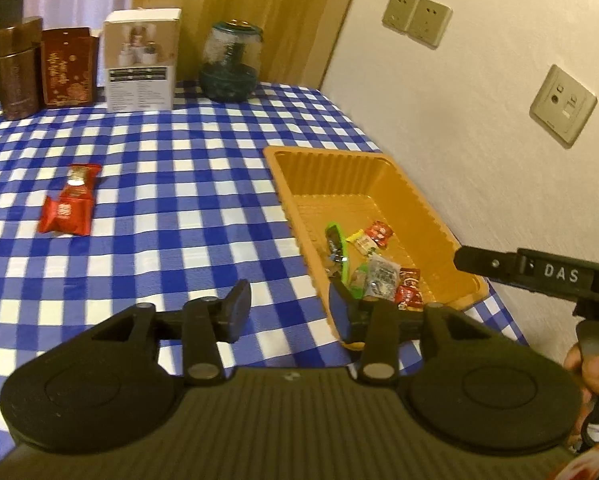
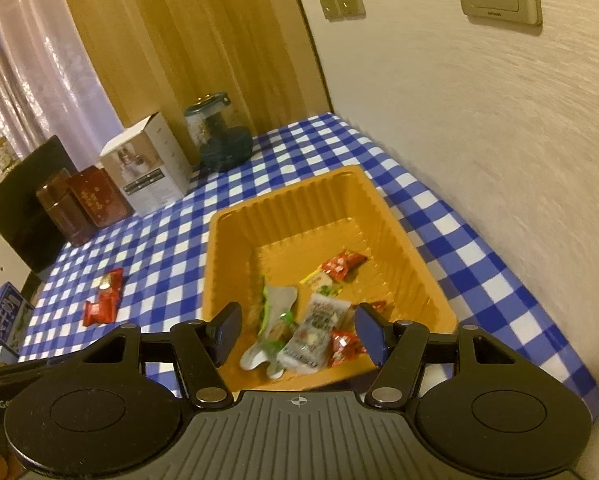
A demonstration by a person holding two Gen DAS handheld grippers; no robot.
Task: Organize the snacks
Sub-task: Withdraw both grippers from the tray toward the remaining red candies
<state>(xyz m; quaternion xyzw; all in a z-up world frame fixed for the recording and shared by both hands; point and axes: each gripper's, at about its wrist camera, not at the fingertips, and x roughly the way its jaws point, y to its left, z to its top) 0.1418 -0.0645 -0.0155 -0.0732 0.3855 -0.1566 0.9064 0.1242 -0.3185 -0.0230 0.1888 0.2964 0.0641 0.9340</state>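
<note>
An orange plastic tray sits on the blue checked tablecloth by the wall and holds several wrapped snacks. It also shows in the right wrist view, with the snacks in its near half. Two red snack packets lie on the cloth to the tray's left, also seen in the right wrist view. My left gripper is open and empty, near the tray's front corner. My right gripper is open and empty above the tray's near end; its body shows in the left wrist view.
At the table's back stand a brown tin, a red box, a white carton and a glass jar. The wall runs close along the tray's right side. A blue box sits at the left edge.
</note>
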